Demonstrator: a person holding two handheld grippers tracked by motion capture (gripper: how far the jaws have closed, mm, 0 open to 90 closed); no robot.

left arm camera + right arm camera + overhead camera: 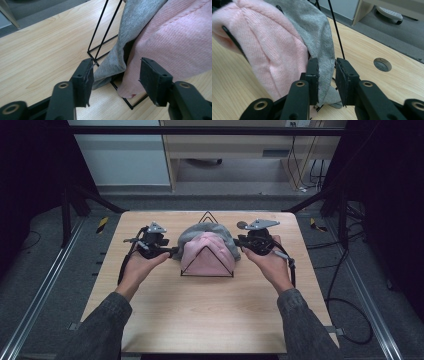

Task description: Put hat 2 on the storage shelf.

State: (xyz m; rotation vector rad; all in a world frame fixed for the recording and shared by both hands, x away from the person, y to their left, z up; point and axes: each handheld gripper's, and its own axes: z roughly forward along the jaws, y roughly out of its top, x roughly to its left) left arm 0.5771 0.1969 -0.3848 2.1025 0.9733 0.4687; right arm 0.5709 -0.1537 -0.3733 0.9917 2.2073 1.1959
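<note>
A black wire rack [207, 215] stands at the middle of the wooden table [210, 315]. A pink knit cloth [207, 254] and a grey cloth [192, 234] hang over it, the grey one behind the pink. My left gripper [174, 251] is at the rack's left foot. In the left gripper view it [116, 75] stands open, with the lower corners of the grey cloth [130, 30] and pink cloth [172, 42] between its jaws. My right gripper [238, 242] is at the rack's right side, and there it [327, 72] is shut on the grey cloth's [314, 32] hanging edge, beside the pink cloth [269, 45].
A round cable hole [241, 225] is set in the table just behind the right gripper. Bare tabletop lies in front of the rack, between the person's sleeves [100, 330]. Black frame legs [67, 215] and cables [345, 285] flank the table on the floor.
</note>
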